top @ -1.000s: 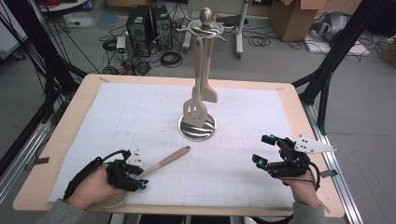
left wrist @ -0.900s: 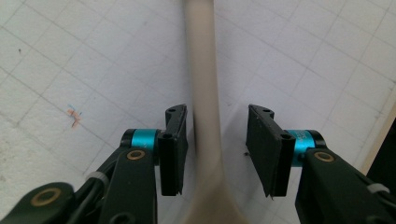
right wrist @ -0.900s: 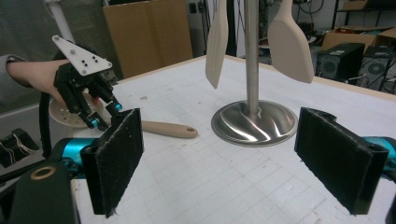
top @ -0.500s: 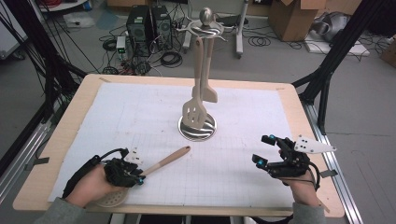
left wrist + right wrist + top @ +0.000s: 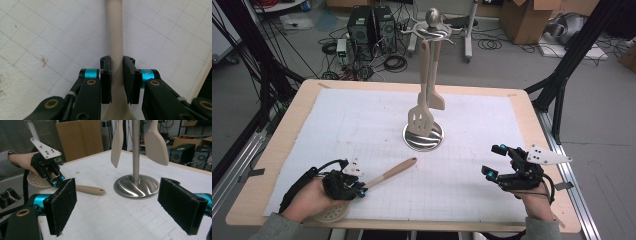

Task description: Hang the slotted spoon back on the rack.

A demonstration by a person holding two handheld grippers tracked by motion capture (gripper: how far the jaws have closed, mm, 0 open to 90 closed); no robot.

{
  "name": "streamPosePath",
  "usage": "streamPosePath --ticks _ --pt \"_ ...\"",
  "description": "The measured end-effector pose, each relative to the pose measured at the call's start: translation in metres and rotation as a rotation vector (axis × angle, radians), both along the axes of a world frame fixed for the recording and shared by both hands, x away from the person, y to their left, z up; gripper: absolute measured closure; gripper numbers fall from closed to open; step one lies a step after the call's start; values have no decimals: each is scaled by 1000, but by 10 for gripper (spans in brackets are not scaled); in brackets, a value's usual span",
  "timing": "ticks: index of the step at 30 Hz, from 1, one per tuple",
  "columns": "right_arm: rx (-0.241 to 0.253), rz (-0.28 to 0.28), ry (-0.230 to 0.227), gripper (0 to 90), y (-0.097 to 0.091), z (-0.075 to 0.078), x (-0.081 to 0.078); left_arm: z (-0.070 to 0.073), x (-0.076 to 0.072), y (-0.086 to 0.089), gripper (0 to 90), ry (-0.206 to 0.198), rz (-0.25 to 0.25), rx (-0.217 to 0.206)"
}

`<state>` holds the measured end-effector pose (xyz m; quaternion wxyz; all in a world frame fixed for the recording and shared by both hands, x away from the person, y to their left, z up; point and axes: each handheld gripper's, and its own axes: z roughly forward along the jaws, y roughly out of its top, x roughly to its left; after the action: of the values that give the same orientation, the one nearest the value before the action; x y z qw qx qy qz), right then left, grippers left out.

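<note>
Even, diffuse overhead light filled the room — shadows on the white gridded mat [image 5: 362, 125] were faint. The steel stand base [image 5: 136, 187] carried soft streaked reflections. The left gripper view was mildly soft near the jaws — the high view slightly grainy.

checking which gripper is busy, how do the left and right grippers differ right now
The left gripper has just closed its fingers on the handle of the skimmer spoon, which lies flat on the white mat. The right gripper is wide open and holds nothing. In the right gripper view its fingers frame the steel utensil stand. Both sit low near the table's near edge.
</note>
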<state>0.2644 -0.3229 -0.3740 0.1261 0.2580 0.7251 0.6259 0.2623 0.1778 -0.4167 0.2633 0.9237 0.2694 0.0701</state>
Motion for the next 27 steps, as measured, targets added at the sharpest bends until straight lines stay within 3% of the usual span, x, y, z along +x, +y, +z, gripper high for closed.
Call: streamPosePath --ticks 9,18,27 --pt "6 -1 2 148 0 0 0 4 -2 9 778 -27 13 -25" --pt "1 -1 3 148 0 0 0 20 -4 28 778 -46 31 -118" --pt "-2 1 5 148 0 -1 1 31 -6 47 778 -93 76 -152"
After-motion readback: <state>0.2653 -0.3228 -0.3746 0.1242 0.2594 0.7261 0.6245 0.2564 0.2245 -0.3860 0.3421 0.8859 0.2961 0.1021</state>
